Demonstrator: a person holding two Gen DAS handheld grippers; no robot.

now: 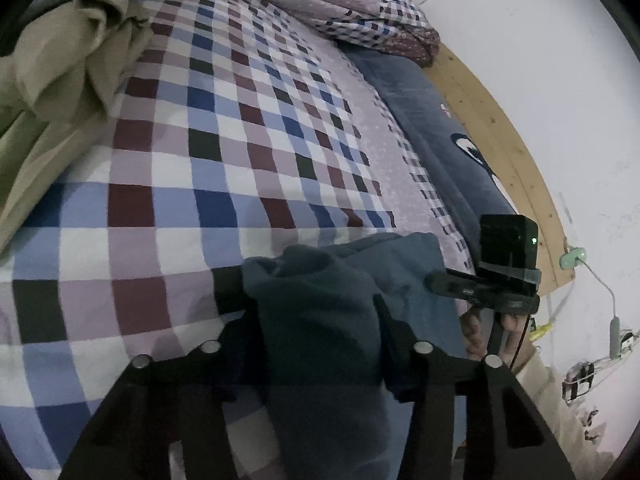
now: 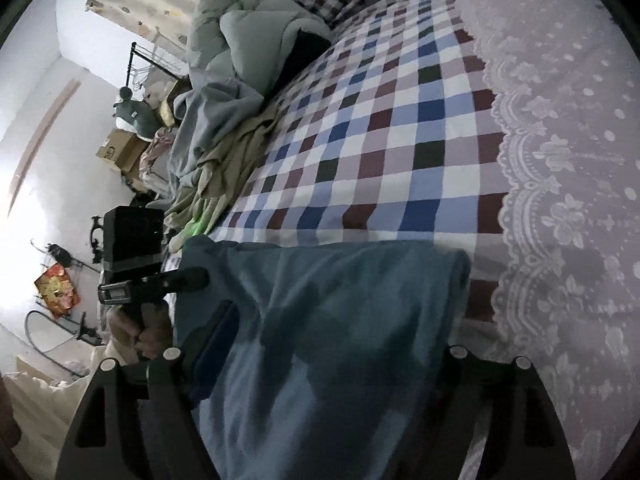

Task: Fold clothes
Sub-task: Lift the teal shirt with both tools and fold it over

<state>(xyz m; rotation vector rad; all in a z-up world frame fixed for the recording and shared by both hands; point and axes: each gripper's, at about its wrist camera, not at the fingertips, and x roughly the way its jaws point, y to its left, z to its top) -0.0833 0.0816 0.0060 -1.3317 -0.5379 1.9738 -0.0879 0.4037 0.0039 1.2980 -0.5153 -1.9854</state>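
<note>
While both claws grip blue garment (image 2: 340, 312), checked bedspread (image 1: 224, 152) beneath

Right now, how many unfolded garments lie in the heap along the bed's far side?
3 visible: a khaki garment, a pale blue-grey one above it, a grey-green padded one beyond. More may be buried.

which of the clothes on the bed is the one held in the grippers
The blue garment, draped between the fingers of both grippers. The beige garment and the grey-blue one lie crumpled in the pile at the bed's edge, untouched.
</note>
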